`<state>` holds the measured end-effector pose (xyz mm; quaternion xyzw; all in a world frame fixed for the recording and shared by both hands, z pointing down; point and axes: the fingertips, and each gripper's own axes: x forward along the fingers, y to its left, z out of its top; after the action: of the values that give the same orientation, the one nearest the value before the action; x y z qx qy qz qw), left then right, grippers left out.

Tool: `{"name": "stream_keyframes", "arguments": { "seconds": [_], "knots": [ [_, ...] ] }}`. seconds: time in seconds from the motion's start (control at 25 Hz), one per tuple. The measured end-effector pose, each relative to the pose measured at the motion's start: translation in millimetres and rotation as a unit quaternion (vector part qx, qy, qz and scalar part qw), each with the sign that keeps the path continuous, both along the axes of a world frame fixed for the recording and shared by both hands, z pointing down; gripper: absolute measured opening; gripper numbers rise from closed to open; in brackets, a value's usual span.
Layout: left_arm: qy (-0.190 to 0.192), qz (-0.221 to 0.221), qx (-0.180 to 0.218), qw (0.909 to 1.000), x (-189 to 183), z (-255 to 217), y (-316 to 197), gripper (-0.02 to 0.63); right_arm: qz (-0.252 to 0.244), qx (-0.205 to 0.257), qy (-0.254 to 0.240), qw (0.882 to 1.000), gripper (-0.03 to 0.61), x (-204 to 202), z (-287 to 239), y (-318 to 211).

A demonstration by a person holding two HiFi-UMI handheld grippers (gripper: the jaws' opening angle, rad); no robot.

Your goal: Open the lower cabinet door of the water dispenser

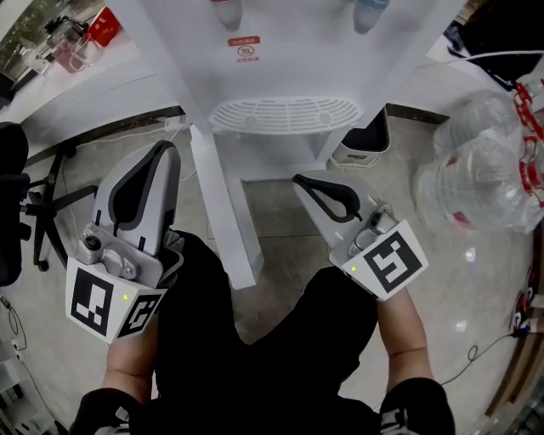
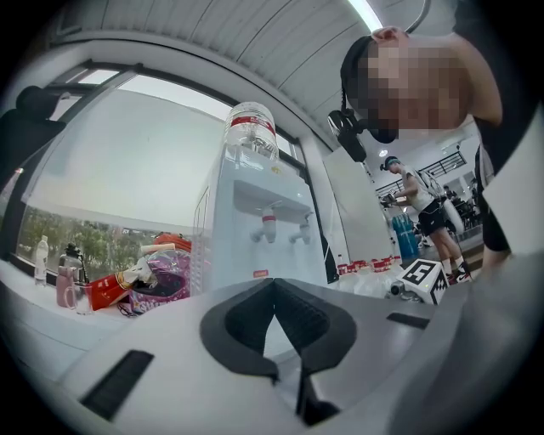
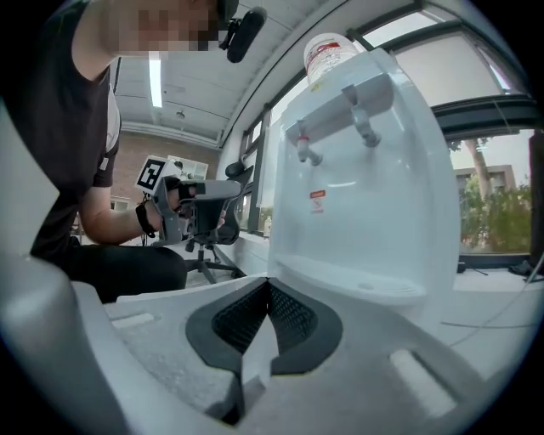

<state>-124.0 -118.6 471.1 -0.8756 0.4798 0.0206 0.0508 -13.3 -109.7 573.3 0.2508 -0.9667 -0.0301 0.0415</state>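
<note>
The tall white plastic water dispenser stands in front of the person. Its white lower cabinet door is swung out, between both grippers. The left gripper and the right gripper each have their jaws closed together and hold nothing.

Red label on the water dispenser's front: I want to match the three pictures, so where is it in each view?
Head view: top centre, the red label, just above the drip tray.
Left gripper view: centre, low on the water dispenser.
Right gripper view: centre, slightly right, on the white front.
Shared landmark: the red tap, above the label in every view.
</note>
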Motion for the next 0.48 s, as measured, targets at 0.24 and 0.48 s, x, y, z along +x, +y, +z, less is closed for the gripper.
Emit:
{"name": "stream_keyframes", "arguments": {
  "seconds": [0.24,0.48],
  "knots": [
    [-0.013,0.031,-0.005,0.9994,18.1,-21.0,-17.6,0.008,0.064,-0.011,0.016,0.998,0.005,31.1,-20.6,-19.4],
    [-0.002,0.053,0.006,0.9986,29.7,-71.4,-29.8,0.008,0.126,0.005,-0.022,0.992,0.005,48.0,-100.7,-30.0]
  ]
}}
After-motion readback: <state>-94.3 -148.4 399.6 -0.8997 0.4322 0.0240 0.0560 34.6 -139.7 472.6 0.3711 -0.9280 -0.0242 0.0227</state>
